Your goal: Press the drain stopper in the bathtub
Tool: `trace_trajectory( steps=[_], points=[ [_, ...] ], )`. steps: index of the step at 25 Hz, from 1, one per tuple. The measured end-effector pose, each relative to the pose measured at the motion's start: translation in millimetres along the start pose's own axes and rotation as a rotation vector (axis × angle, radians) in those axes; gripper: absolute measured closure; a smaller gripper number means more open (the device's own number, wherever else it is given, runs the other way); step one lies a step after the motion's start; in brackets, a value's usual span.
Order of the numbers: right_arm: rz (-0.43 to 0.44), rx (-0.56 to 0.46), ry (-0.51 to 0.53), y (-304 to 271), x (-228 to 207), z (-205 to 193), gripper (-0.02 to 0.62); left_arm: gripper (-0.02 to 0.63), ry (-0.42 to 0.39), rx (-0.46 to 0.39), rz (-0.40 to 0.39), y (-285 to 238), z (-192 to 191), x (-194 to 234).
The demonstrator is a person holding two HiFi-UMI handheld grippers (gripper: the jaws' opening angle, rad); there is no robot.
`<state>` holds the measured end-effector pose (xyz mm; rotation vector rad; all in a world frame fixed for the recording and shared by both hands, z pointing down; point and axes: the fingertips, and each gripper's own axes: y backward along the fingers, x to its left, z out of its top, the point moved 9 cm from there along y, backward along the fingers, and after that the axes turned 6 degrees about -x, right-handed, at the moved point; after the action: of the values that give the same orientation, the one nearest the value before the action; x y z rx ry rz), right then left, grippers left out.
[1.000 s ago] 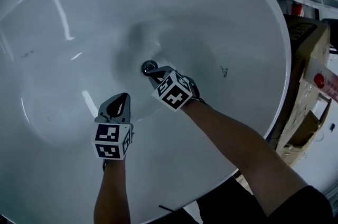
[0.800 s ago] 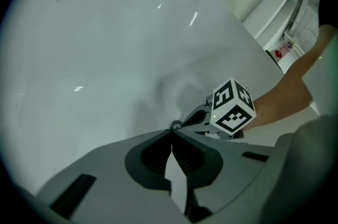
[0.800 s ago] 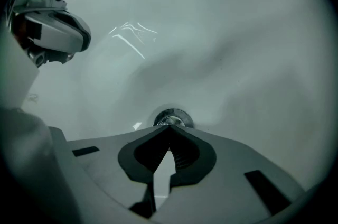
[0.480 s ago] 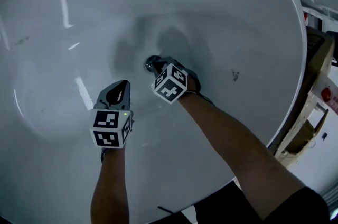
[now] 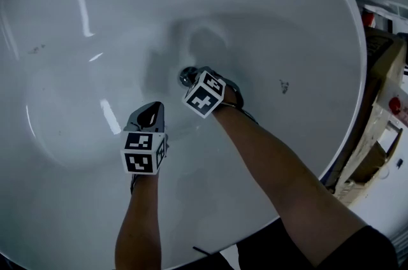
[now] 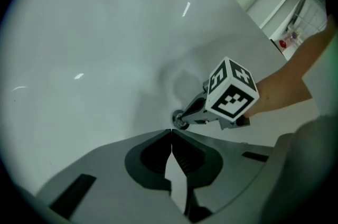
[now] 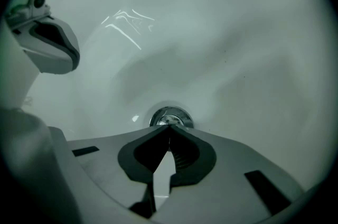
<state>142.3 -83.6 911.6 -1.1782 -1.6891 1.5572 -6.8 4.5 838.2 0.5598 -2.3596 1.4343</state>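
At tub bottom, right hand-held gripper, jaws pinched together, empty, tips at stopper; risk: closed tips skid off glossy metal.

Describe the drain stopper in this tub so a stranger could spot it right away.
Look into the big white oval bathtub and follow its slope to the lowest point. There sits the small round chrome drain stopper, the only shiny metal there, at the shut tips of the right gripper.
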Motion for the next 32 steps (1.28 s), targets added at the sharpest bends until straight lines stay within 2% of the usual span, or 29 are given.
trace_trajectory(
  steps=[5, 9, 14, 18, 23, 26, 29, 32],
  points=[
    [0.004, -0.051, 0.006, 42.1, -3.9, 2.8, 0.581, 0.588, -0.055, 0.012, 0.014, 37.2, 5.5, -9.7],
    [-0.013, -0.06, -0.017, 117.4, 7.7, 1.6, 0.581, 0.588, -0.068, 0.032, 0.014, 97.7, 15.9, -41.4],
    [-0.027, -0.147, -0.131, 234.6, 48.3, 15.0, 0.581, 0.588, -0.096, -0.016, -0.014, 194.8, 58.7, -89.7],
    [-0.003, -0.194, -0.249, 319.6, 116.7, 0.9, 0.581, 0.588, -0.106, -0.076, -0.026, 281.5, 92.4, -131.0],
    [0.023, -0.391, -0.284, 432.3, 186.0, 17.2, 0.581, 0.588, -0.111, -0.177, -0.063, 375.7, 124.8, -171.8],
    [-0.01, -0.508, -0.249, 500.6, 196.9, 30.6, 0.581, 0.588, -0.137, -0.232, -0.072, 424.4, 141.8, -193.5],
    [-0.061, -0.574, -0.21, 557.6, 206.7, 36.5, 0.581, 0.588, -0.15, -0.281, -0.081, 472.1, 148.7, -214.4],
    [-0.098, -0.664, -0.245, 601.6, 213.9, 42.4, 0.583, 0.588, -0.169, -0.306, -0.081, 507.8, 149.7, -226.3]
  ],
)
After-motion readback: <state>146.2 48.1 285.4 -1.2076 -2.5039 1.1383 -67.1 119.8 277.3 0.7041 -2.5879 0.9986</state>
